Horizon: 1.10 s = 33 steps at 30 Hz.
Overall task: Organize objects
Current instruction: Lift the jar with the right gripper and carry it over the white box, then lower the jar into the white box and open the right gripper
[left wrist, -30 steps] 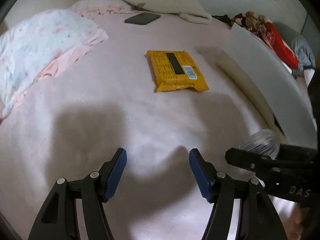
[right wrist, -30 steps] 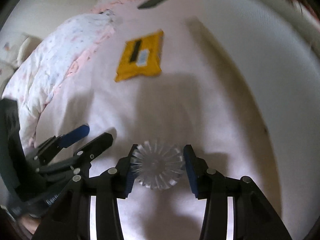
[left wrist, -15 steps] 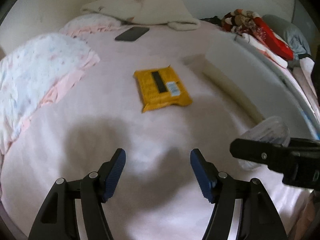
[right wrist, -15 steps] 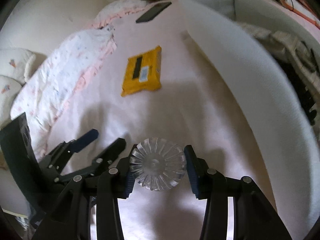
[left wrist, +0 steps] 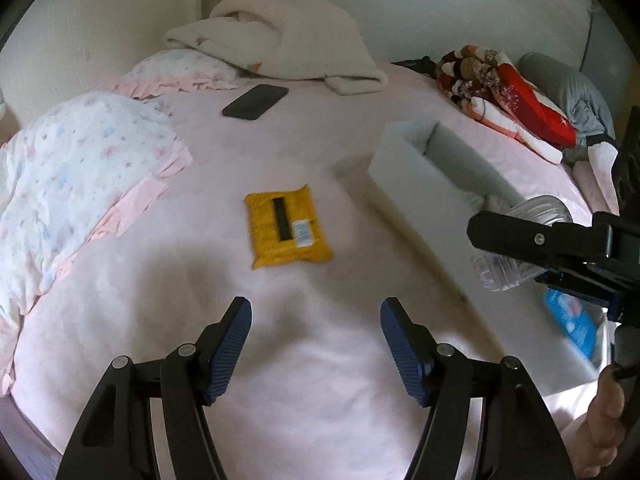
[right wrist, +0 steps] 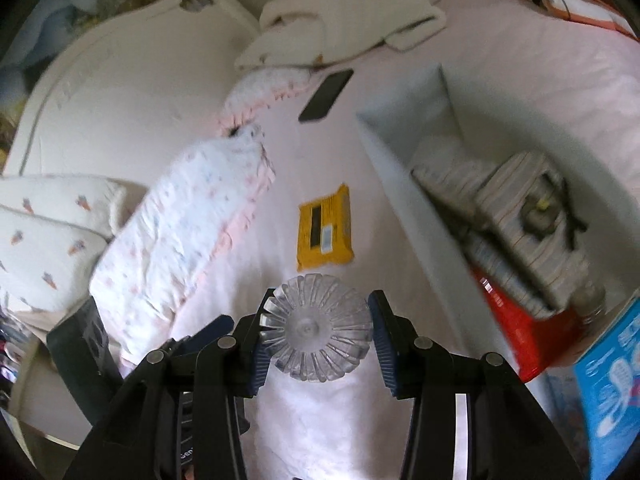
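A dark phone [left wrist: 256,101] lay on the pink bed [left wrist: 120,280] near a floral pillow [left wrist: 72,168] and a cream blanket [left wrist: 288,48].

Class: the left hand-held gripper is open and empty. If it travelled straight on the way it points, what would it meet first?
Probably the bare pink bedsheet just ahead of the left hand-held gripper, short of the yellow packet. Depth is uncertain through the fisheye.
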Each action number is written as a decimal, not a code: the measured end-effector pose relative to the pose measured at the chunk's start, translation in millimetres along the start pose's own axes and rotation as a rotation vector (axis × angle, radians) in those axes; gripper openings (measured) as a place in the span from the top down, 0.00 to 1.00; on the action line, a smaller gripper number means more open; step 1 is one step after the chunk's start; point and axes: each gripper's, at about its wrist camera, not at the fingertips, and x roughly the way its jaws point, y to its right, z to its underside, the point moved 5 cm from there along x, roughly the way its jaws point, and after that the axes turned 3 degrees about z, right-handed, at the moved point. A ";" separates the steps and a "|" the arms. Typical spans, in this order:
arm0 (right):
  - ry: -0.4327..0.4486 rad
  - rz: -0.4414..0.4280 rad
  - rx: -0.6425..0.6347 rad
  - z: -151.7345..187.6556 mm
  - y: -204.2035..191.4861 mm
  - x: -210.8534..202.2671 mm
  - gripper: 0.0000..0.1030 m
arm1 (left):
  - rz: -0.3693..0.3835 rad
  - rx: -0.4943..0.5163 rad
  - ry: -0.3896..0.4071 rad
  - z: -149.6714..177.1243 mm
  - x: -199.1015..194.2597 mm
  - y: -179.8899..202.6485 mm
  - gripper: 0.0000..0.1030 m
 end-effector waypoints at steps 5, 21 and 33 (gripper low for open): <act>0.096 -0.004 0.035 -21.9 17.7 -31.5 0.57 | 0.045 0.081 0.022 -23.9 -6.2 46.7 0.36; 0.305 0.203 -0.030 -55.4 65.4 -86.9 0.57 | 0.142 0.220 0.016 -60.5 4.9 130.6 0.36; 0.195 0.302 0.010 -50.6 79.5 -58.0 0.52 | 0.157 0.207 0.002 -62.0 18.5 125.1 0.36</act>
